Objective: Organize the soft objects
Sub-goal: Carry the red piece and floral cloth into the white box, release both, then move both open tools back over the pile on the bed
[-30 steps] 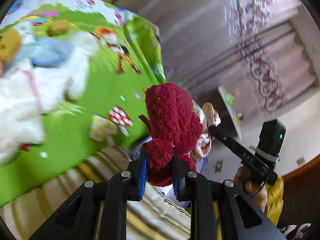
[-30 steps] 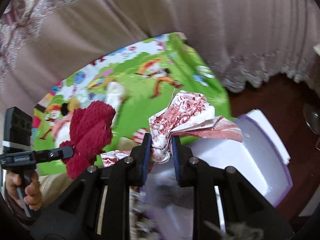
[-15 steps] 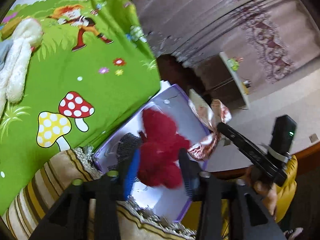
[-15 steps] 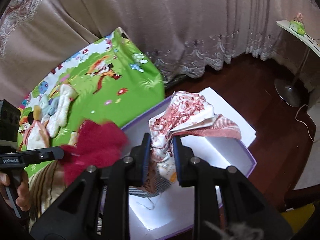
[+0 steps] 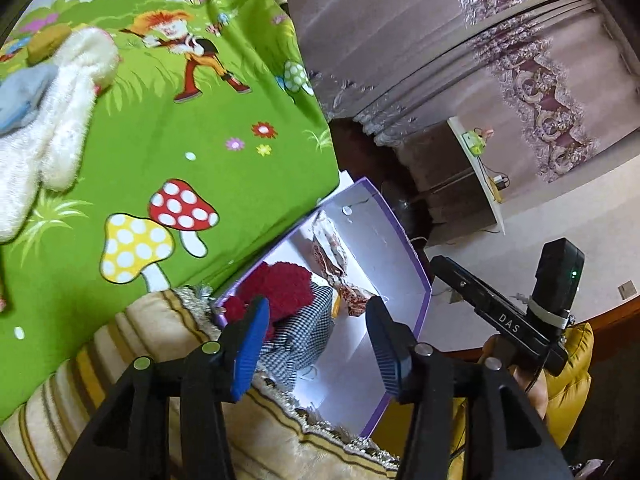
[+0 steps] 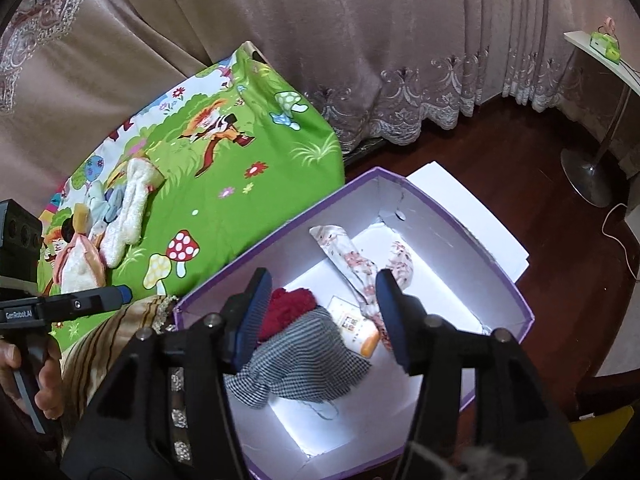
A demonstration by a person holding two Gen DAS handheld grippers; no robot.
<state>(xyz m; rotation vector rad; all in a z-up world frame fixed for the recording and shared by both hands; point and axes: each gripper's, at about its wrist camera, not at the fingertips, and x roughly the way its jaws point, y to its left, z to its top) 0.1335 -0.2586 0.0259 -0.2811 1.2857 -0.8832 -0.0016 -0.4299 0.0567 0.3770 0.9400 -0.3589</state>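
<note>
while both tools hang above the box, the scene from largest to smallest:
curtain [image 6: 360, 40]: mauve folds with a lace hem, behind everything.
play mat [image 6: 224, 168]: green cartoon print with mushrooms, draped over the surface beside the box.
box [image 6: 500, 280]: white inside, purple rim, on the dark wood floor, one edge tucked against the mat.
left gripper [image 5: 316, 334]: blue-padded tongs spread wide apart, holding nothing, above the near end of the box.
right gripper [image 6: 320, 316]: tongs likewise spread apart and empty, over the middle of the box.
pile of soft toys [image 6: 116, 216]: white, blue and tan plush, lying on the mat well apart from the box.
checked cloth [image 6: 304, 356]: black-and-white, crumpled on the box floor.
floral cloth [image 6: 348, 256]: red-and-white print, stretched along the box floor beside the checked cloth.
red plush [image 6: 286, 308]: in the box, partly under the checked cloth.
orange-capped tube [image 6: 356, 330]: in the box, touching both cloths.
</note>
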